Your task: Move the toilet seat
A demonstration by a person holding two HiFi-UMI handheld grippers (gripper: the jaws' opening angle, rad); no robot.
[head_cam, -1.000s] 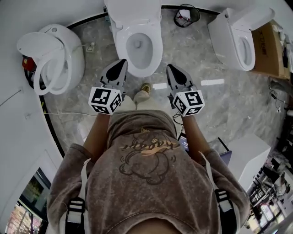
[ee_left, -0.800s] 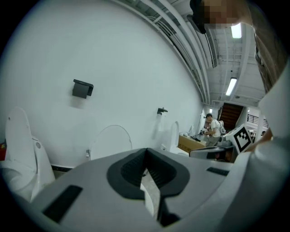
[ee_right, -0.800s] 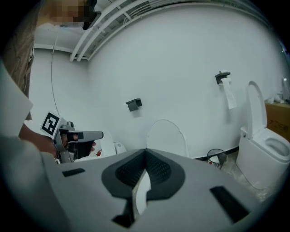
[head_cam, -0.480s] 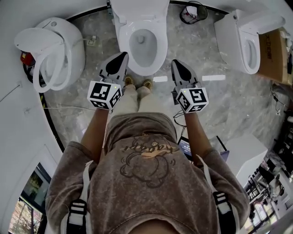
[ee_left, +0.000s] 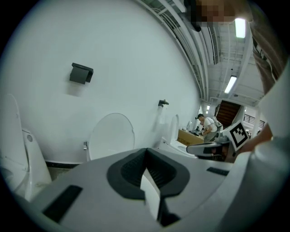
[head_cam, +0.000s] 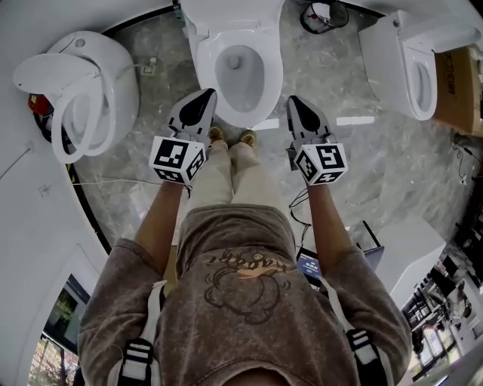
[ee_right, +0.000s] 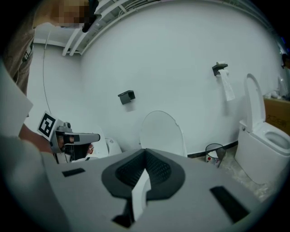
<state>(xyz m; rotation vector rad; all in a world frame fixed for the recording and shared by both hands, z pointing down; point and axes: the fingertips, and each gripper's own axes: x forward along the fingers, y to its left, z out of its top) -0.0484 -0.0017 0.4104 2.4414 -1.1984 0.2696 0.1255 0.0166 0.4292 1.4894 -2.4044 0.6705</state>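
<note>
The middle white toilet [head_cam: 240, 71] stands straight ahead of me, its rim facing up and its oval lid [ee_left: 111, 136] upright against the wall; the same lid [ee_right: 161, 133] also shows in the right gripper view. My left gripper [head_cam: 205, 96] hovers by the bowl's front left edge, its jaws shut with nothing between them [ee_left: 146, 153]. The right gripper [head_cam: 294, 102] hangs by the bowl's front right edge, also shut and empty [ee_right: 145, 155]. Neither touches the toilet. My shoes stand just before the bowl.
A second toilet [head_cam: 75, 98] with its seat ring raised stands at the left, a third toilet [head_cam: 411, 64] at the right beside a cardboard box [head_cam: 462, 79]. A small bin [head_cam: 324, 15] sits by the back wall. Cables and a dark device [head_cam: 317, 260] lie on the marble floor behind me.
I have stepped closer to the middle toilet, so both grippers now flank the front of its bowl. Both stayed shut and empty.
</note>
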